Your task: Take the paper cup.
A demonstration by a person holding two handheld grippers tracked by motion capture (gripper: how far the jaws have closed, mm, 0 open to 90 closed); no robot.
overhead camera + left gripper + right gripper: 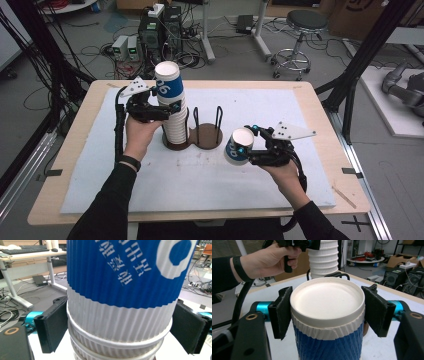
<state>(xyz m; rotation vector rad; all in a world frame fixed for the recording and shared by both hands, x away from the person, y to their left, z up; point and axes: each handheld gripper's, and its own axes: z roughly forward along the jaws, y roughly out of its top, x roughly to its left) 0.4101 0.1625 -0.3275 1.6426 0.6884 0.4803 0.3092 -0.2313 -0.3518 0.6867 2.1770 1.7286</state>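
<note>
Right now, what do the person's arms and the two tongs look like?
Both forearms wear black long sleeves; a black band circles the left wrist. The left tongs and right tongs have black bodies with flat black padded jaws, teal metal fittings, and a grey three-cornered plate on top. A black cable trails from each.

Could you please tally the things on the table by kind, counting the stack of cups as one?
Cup stack: 1
Single cup, in the right gripper: 1
Cup holder: 1
Grippers, with the left gripper: 2
Total: 5
</note>
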